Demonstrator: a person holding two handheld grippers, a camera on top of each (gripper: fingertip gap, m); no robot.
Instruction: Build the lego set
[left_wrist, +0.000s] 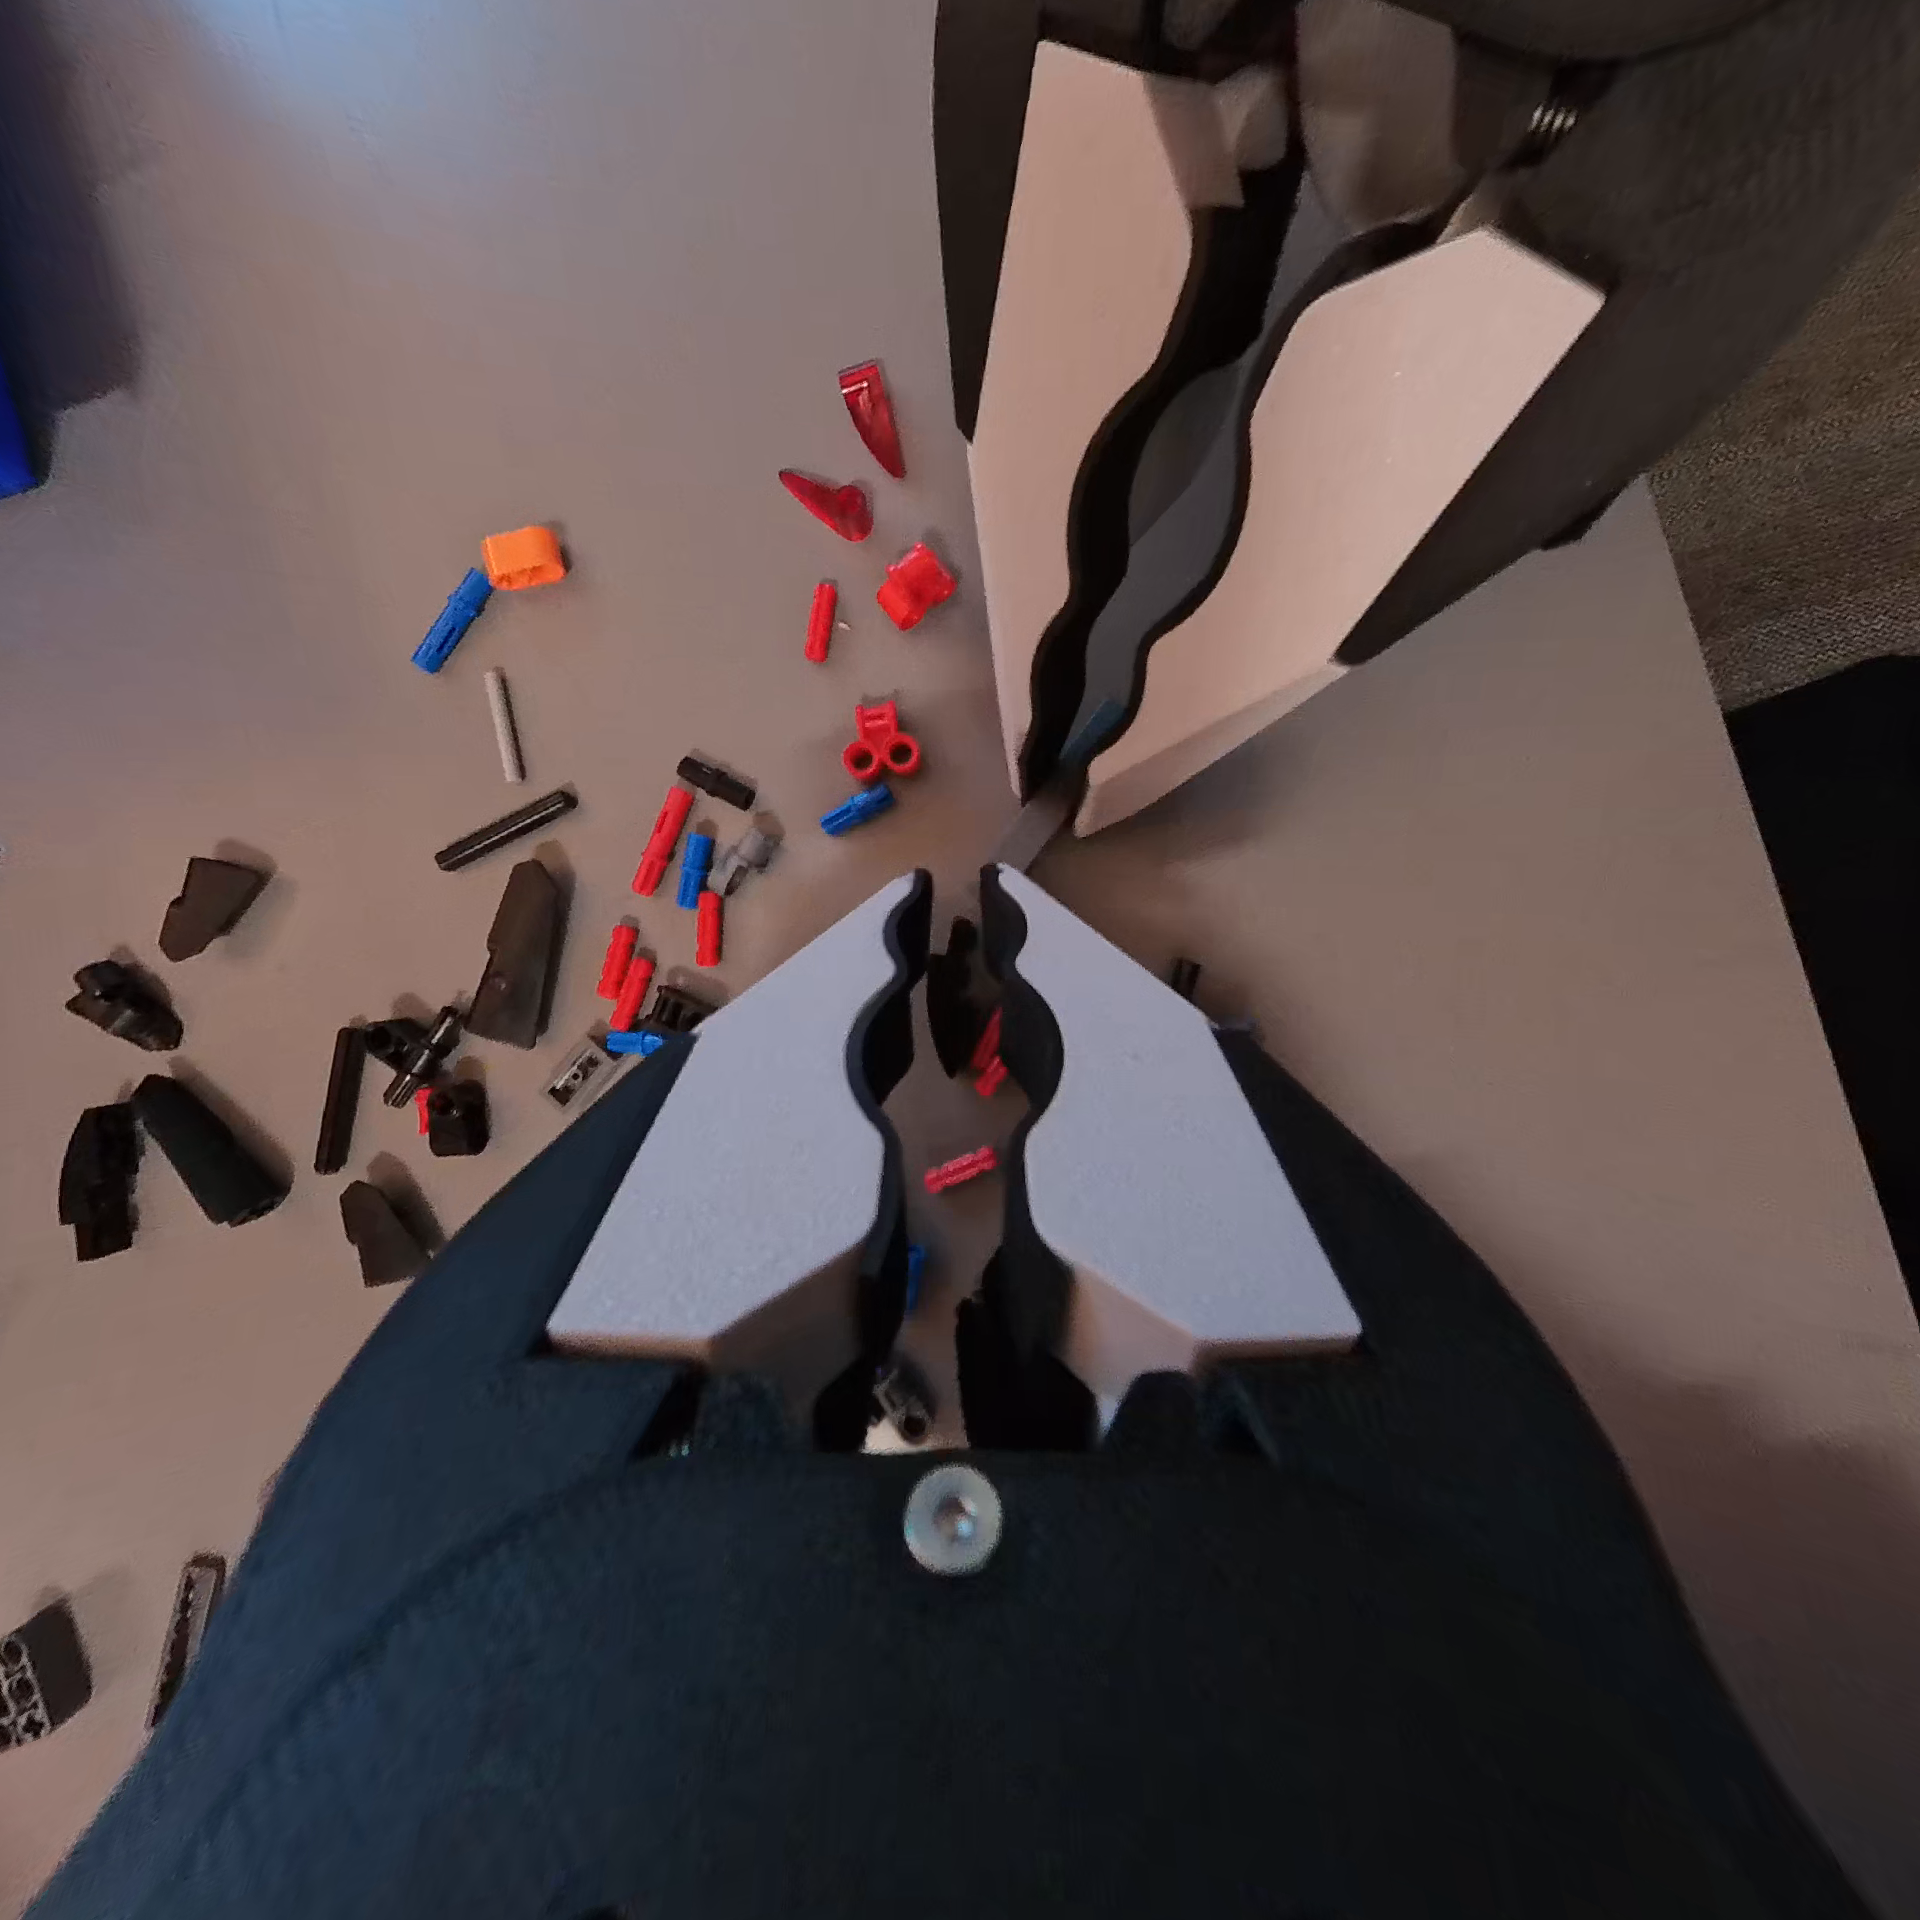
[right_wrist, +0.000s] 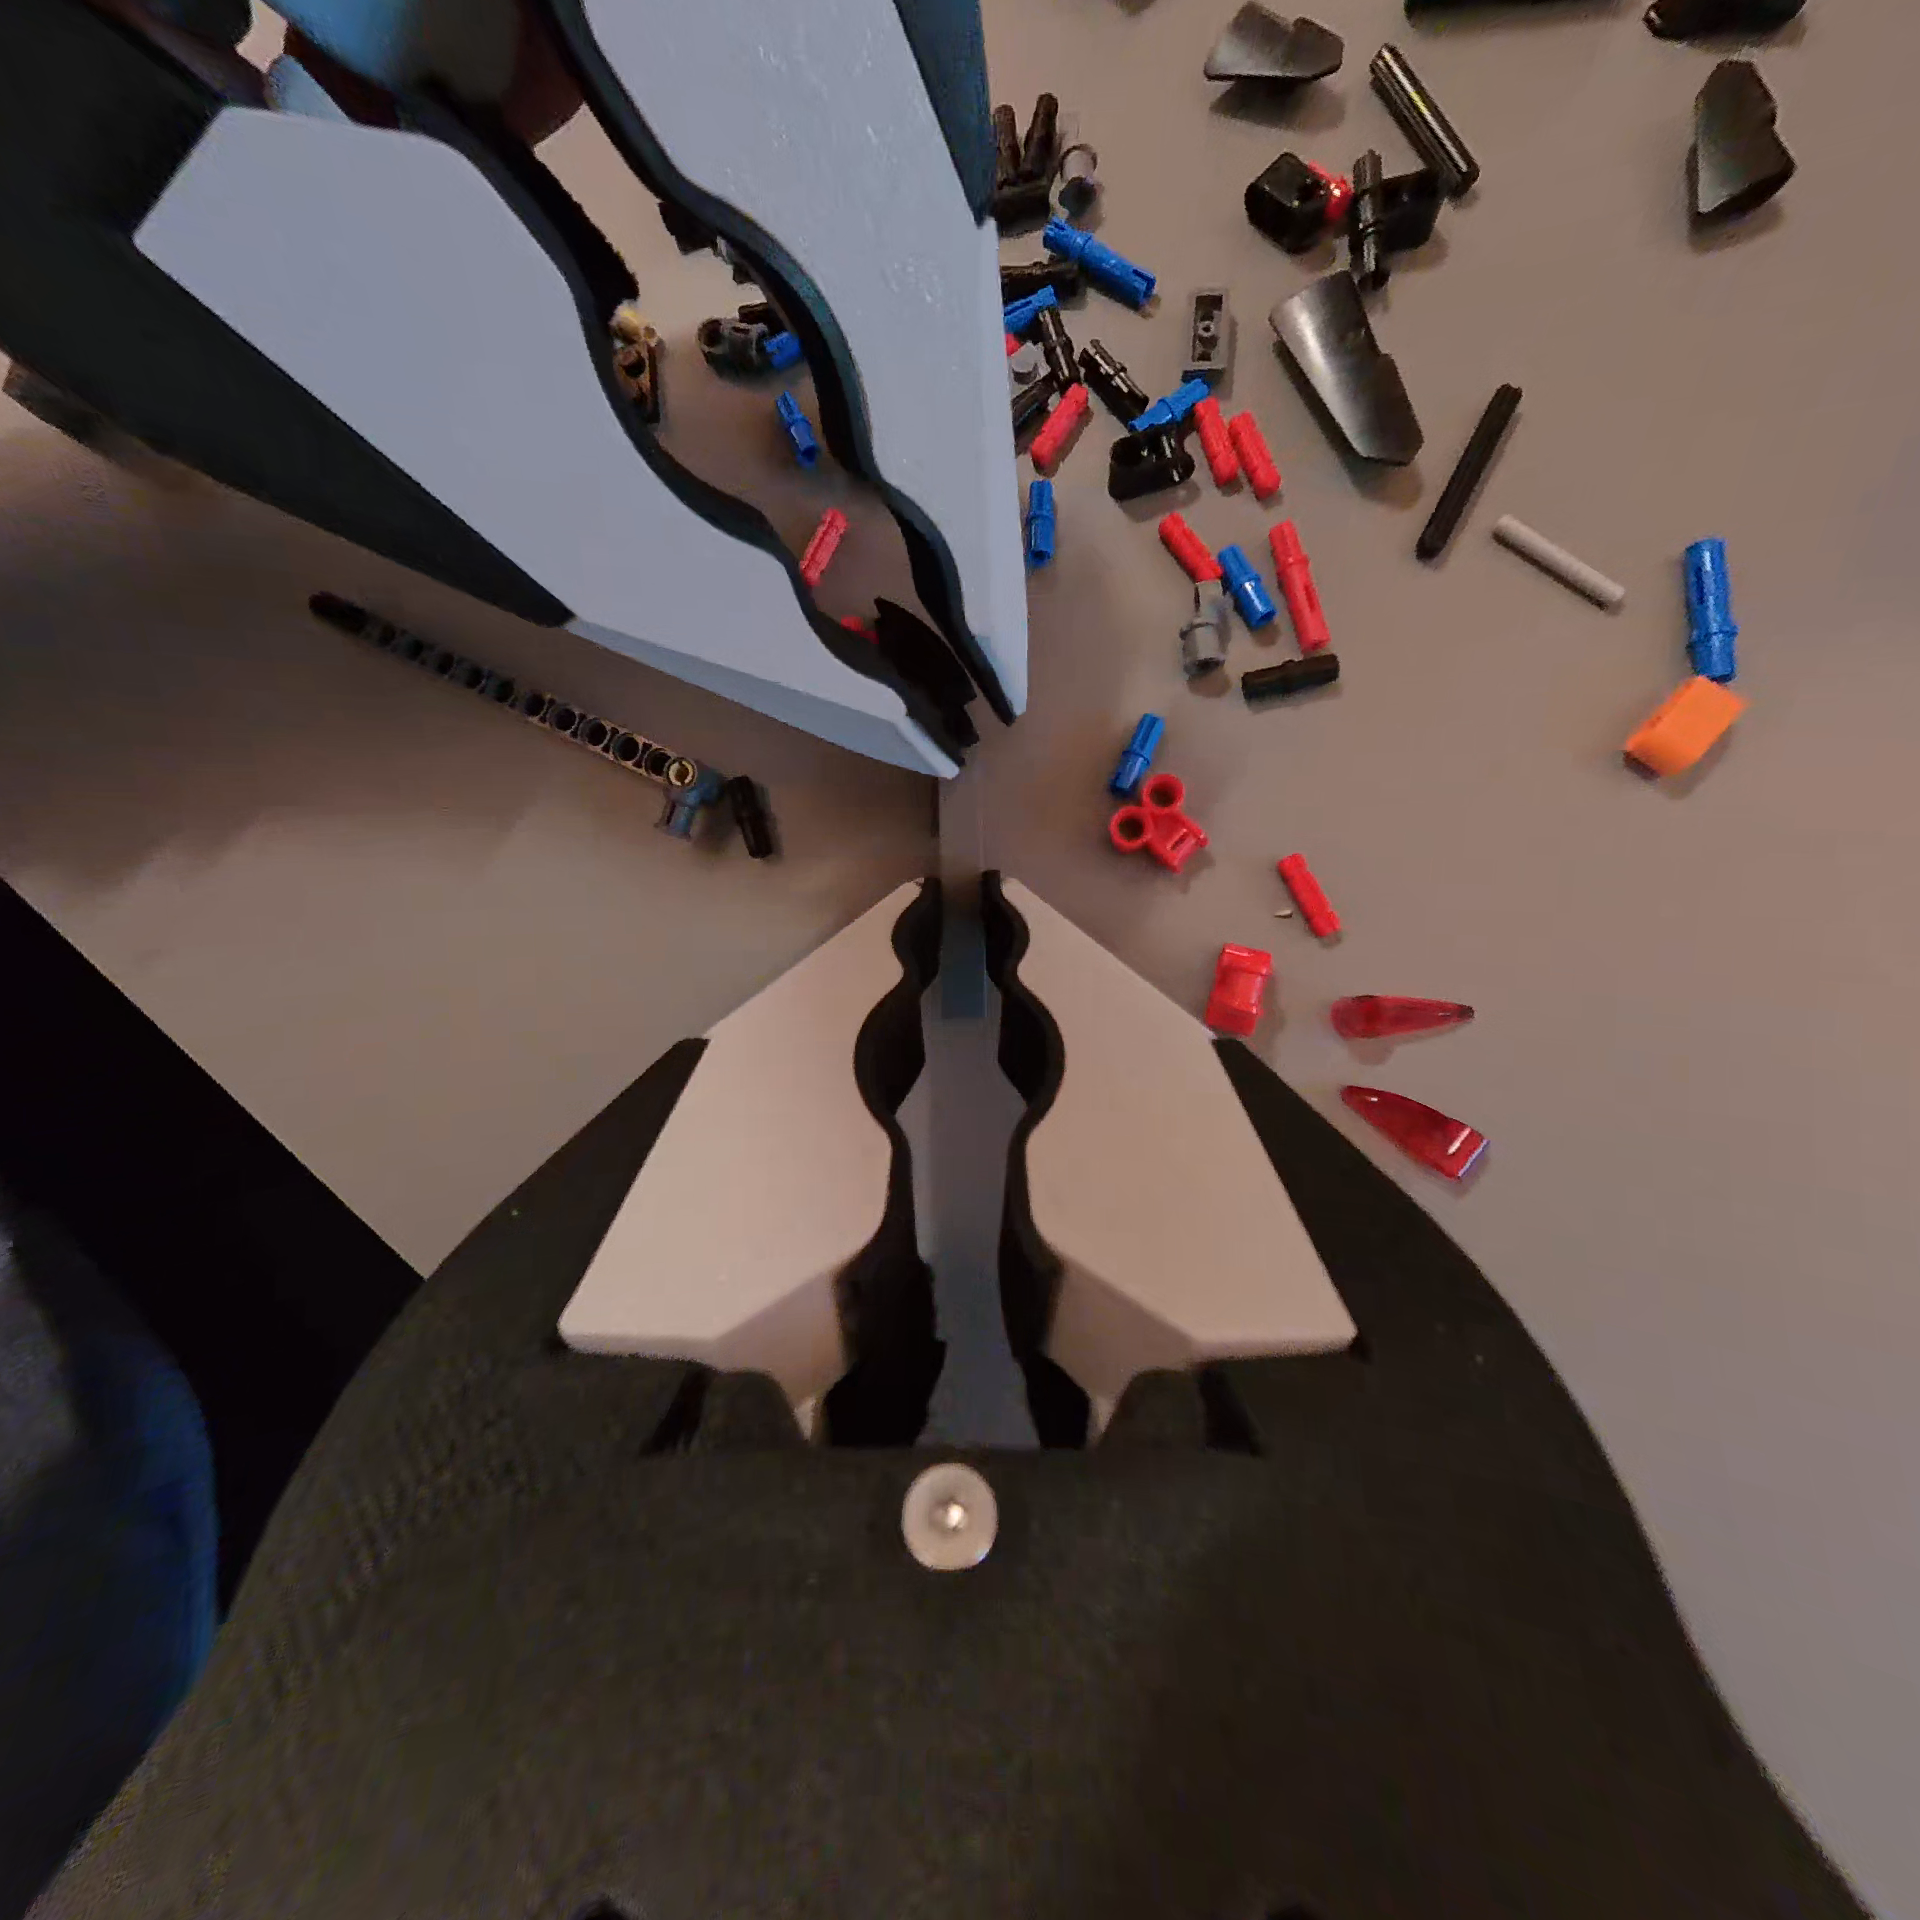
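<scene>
My left gripper is shut on a small black piece with a red part. It also shows in the right wrist view, held by the left gripper. My right gripper is shut on a thin grey piece, whose tip sticks out past the fingertips. In the left wrist view the right gripper comes in from above, and the grey piece's tip is very close to my left fingertips. Both are above the grey table.
Loose parts lie scattered on the table: red and blue pins, a red connector, two clear red wedges, an orange piece, black panels, and a long black beam with holes. The table edge runs close on the right. My two grippers' fingertips are within a few centimetres of each other.
</scene>
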